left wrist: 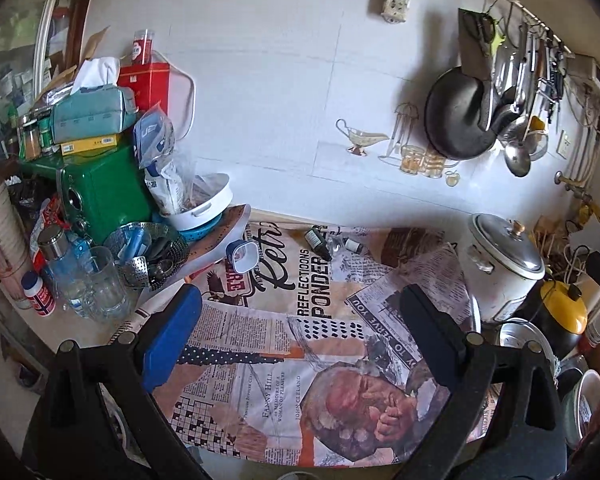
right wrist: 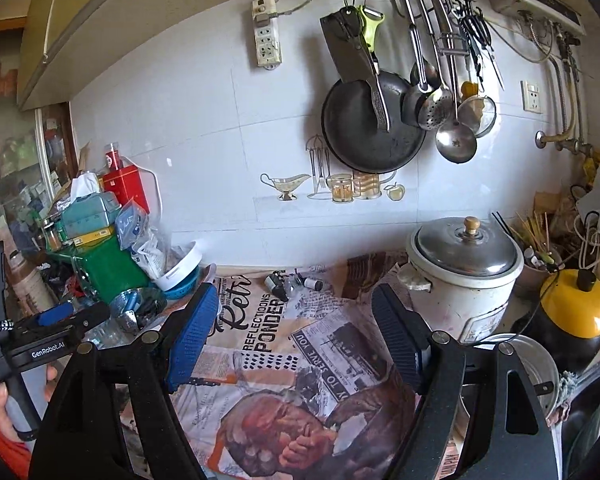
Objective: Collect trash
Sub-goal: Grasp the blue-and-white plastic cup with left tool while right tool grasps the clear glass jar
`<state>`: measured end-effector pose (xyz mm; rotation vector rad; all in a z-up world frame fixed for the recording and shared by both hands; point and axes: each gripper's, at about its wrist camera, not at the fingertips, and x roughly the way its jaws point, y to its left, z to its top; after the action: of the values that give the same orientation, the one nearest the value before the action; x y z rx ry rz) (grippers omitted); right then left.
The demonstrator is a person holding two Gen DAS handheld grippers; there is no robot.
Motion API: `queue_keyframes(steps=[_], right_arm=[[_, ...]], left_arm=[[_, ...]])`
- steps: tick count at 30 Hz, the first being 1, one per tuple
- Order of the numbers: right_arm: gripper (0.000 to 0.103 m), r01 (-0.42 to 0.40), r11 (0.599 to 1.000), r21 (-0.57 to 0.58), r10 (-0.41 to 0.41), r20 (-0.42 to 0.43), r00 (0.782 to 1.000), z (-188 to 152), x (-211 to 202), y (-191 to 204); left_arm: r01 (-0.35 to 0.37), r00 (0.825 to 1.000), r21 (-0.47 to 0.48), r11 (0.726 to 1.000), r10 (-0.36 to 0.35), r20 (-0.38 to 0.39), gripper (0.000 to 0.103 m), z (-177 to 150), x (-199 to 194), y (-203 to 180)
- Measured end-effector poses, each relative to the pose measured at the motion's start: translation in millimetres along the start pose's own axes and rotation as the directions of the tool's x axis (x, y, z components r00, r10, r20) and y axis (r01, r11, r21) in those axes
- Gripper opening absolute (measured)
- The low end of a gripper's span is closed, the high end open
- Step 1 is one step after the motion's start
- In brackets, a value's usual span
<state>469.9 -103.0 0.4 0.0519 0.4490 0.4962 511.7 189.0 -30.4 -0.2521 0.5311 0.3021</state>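
Note:
On a newspaper-print cloth (left wrist: 284,364) at the back of the counter lie a small dark bottle (left wrist: 315,242), a crumpled clear wrapper (left wrist: 333,245) and a tiny white vial (left wrist: 353,245). The same dark bottle (right wrist: 275,283) and vial (right wrist: 313,283) appear in the right wrist view. A small blue-and-white cup (left wrist: 244,257) lies tipped beside them. My left gripper (left wrist: 300,336) hangs open well short of them, with nothing between its fingers. My right gripper (right wrist: 296,334) is open too and holds nothing. The left gripper (right wrist: 60,317) shows at the left edge, held by a hand (right wrist: 0,400).
A white rice cooker (right wrist: 464,276) and a yellow-and-black kettle (right wrist: 572,308) stand at the right. At the left are a green box (left wrist: 108,192), a tissue pack (left wrist: 92,112), a steamer basket (left wrist: 148,248) and a glass mug (left wrist: 104,284). A pan (right wrist: 372,128) and utensils hang on the wall.

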Motion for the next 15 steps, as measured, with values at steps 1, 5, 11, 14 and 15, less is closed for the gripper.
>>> queue_keyframes(steps=[1,5,11,14,15], right_arm=[[0.076,-0.008,1.0,0.008,0.008,-0.013,1.0,2,10,-3],[0.076,-0.051,0.998,0.037,0.054,-0.075,0.996,7,51,-6],[0.076,-0.039,0.997,0.065,0.048,-0.131,0.99,8,106,7],[0.076,-0.014,0.997,0.074,0.028,-0.186,0.982,9,143,18],[0.076,-0.004,0.997,0.074,0.019,-0.205,0.978,9,158,24]], left_arm=[[-0.012,1.0,-0.006,1.0,0.012,-0.017,0.1,2,12,3],[-0.054,0.997,-0.013,0.998,0.053,-0.065,0.1,10,58,19],[-0.05,0.985,-0.038,0.998,0.043,-0.166,0.1,23,152,59],[-0.031,0.973,-0.046,0.998,0.02,-0.229,0.093,29,201,79],[-0.029,0.968,-0.047,0.998,0.016,-0.251,0.087,30,219,85]])
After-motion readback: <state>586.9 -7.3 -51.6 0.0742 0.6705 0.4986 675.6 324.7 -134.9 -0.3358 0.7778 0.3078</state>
